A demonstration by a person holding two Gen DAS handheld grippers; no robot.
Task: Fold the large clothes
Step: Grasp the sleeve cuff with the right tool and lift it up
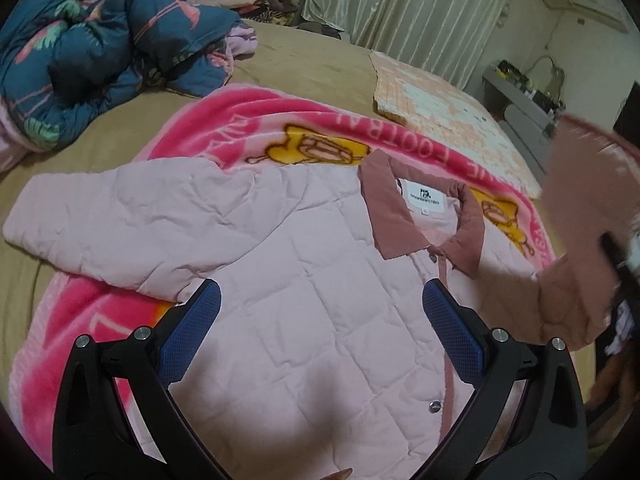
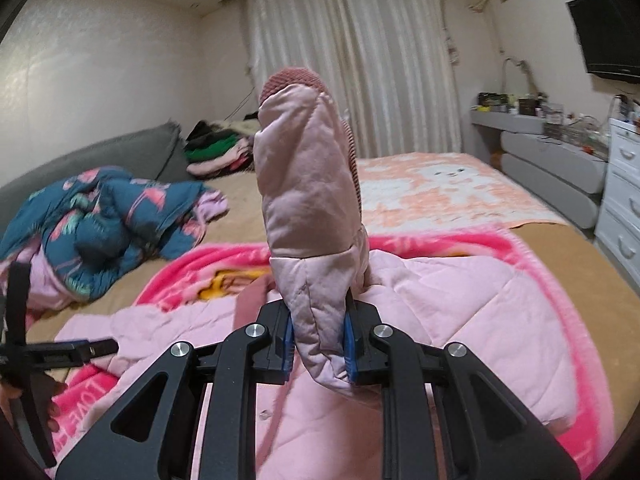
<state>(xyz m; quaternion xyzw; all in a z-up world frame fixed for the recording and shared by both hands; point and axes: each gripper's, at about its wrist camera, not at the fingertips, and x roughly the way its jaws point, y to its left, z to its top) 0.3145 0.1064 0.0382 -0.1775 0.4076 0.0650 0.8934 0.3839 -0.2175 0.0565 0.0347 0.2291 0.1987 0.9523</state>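
Observation:
A pale pink quilted jacket (image 1: 304, 280) lies front up on a pink blanket (image 1: 256, 128), with a dusty-rose collar (image 1: 394, 208) and a white label. Its left sleeve (image 1: 100, 224) is spread out flat. My left gripper (image 1: 320, 304) is open and hovers over the jacket's chest, holding nothing. My right gripper (image 2: 318, 344) is shut on the jacket's right sleeve (image 2: 308, 200), which stands up in front of the camera with its ribbed cuff at the top. That raised sleeve shows blurred at the right edge of the left wrist view (image 1: 588, 216).
The bed has a tan sheet (image 1: 304, 64). A bunched teal floral quilt (image 1: 80, 52) lies at the far left. A peach patterned blanket (image 1: 440, 100) lies at the far right. Stacked clothes (image 2: 220, 148) sit at the headboard. Drawers (image 2: 624, 200) and a grey shelf stand right of the bed.

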